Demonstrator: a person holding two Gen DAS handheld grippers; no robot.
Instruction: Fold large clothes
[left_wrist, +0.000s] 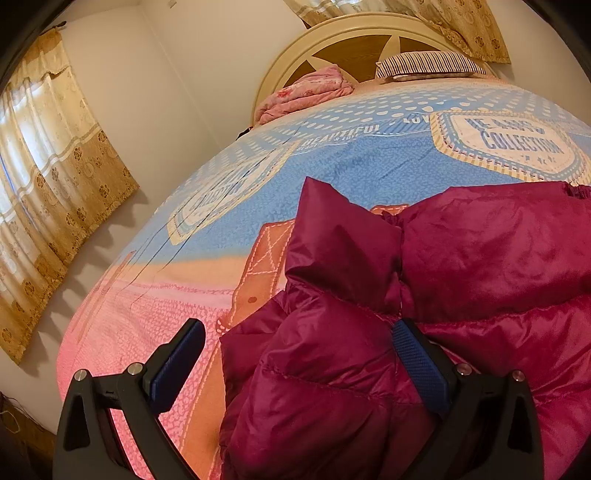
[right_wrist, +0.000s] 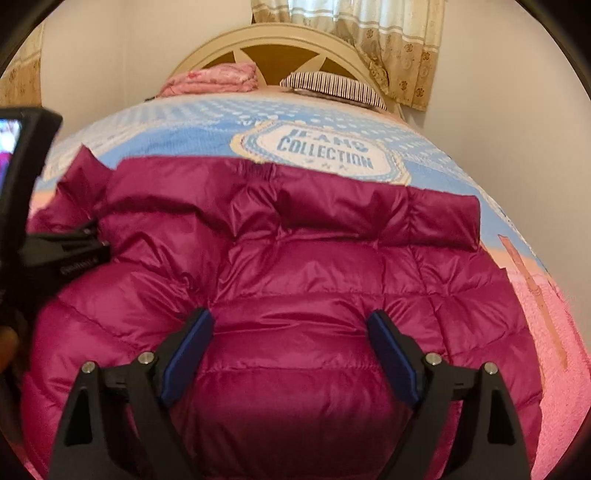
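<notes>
The bedspread (right_wrist: 155, 127) reads "COLLECTION", also "BEAUTIFUL". On it, nearer than that badge, lies the magenta jacket (right_wrist: 303, 266). The right gripper (right_wrist: 290, 332) stands wide above the jacket, gripping nothing. The left gripper (left_wrist: 299, 343) gapes at the jacket's edge, fabric bulging between unpressed pads.

The bed (right_wrist: 443, 155) is covered by a printed bedspread (left_wrist: 351, 166), on which a magenta puffer jacket (right_wrist: 295, 258), a striped pillow (left_wrist: 428, 64) and a folded pink blanket (left_wrist: 306, 92) are laid.
</notes>
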